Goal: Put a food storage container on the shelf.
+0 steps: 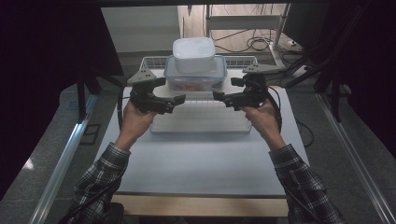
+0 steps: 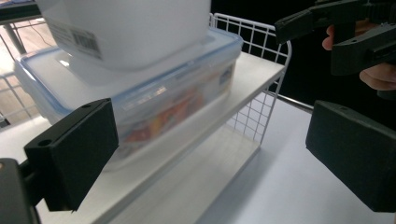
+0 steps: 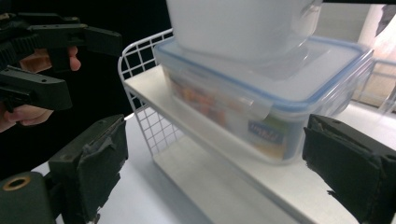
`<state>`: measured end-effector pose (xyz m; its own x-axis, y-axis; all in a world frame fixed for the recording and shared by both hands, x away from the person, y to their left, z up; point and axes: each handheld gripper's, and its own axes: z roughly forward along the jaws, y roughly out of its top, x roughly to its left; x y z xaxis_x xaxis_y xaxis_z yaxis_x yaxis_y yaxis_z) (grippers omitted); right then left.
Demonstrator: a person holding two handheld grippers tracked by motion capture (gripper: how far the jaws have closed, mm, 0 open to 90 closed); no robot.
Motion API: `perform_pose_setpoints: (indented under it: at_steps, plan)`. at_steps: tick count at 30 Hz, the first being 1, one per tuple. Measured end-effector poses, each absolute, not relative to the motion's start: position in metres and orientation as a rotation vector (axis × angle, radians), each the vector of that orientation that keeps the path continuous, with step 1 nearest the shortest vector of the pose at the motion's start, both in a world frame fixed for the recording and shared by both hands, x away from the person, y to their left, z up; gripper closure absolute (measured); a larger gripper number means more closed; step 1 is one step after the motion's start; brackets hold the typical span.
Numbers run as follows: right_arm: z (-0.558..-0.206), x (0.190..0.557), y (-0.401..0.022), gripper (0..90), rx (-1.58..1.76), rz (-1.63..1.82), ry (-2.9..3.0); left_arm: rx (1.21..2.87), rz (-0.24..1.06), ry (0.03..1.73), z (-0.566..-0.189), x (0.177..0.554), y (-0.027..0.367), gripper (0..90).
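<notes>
A pale surface is filling the middle of the high view, running from the lower edge up toward the centre. On it, just above centre, a white wire shelf rack is standing, with its lower board lying toward the middle of the frame and its upper board behind.

On the upper board a clear lidded container with a blue-edged lid is sitting in the upper centre of the high view; colourful contents are showing through its wall. A white tub is resting on top of that lid. In the left gripper view the container is lying at upper left, with the tub above it. In the right gripper view the container is sitting at centre right.

The left gripper is hovering at centre left of the high view, in front of the rack, its jaws standing wide apart with nothing between them. The right gripper is hovering at centre right, facing the left one, and its jaws are also gaping wide, gripping nothing. Both are near the container but apart from it.
</notes>
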<state>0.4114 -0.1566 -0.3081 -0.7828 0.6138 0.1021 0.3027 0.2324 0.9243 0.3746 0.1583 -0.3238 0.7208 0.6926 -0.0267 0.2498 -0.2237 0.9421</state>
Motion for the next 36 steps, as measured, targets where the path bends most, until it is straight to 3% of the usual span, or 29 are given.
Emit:
perform_pose_setpoints:
  at_steps: [36]
  plan:
    - [-0.382,0.373,-0.175,1.7,0.843,1.519,2.307,1.850,0.430,0.749,-0.402,0.326,0.157,1.1]
